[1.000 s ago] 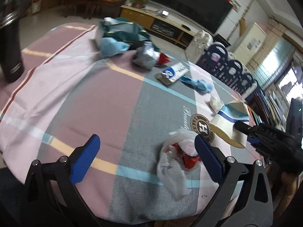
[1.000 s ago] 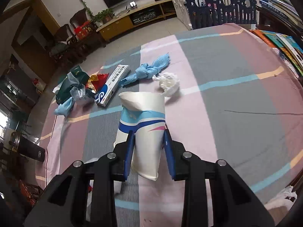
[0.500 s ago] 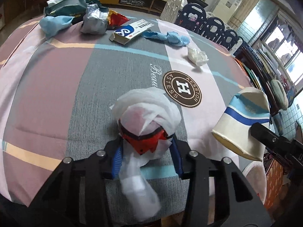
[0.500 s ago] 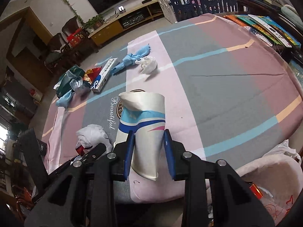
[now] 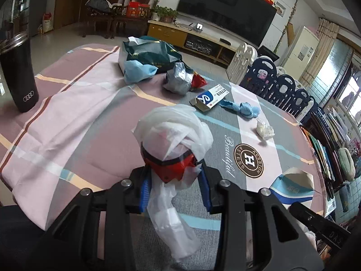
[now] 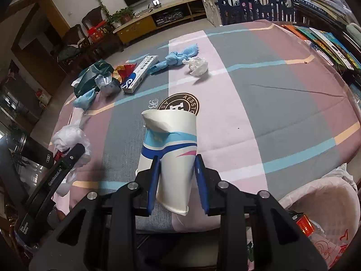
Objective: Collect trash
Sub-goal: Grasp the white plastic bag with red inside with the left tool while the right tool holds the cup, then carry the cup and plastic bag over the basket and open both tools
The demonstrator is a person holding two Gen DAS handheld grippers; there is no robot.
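**Both grippers loaded at the table's near edge**

Since a second ago, the left gripper [image 5: 174, 186] has gone from wide open to clamped on the white plastic bag [image 5: 173, 133] with its red wrapper, now lifted clear of the cloth; the right gripper [image 6: 177, 181] has carried its load back toward the near edge. Its blue pads pinch the lower part of the crushed paper cup [image 6: 169, 149], which stands nearly upright with its dented mouth away from the camera. A lined bin [image 6: 325, 205] sits below the table's near right edge, just beside the right gripper. Toward the far edge of the table [image 6: 282, 103] lie a blue-and-white box [image 5: 211, 96], a knotted blue cloth [image 5: 244, 109], a crumpled tissue [image 5: 265, 129] and foil wrappers [image 5: 178, 81]. A black tumbler [image 5: 19, 74] stands at the left edge.
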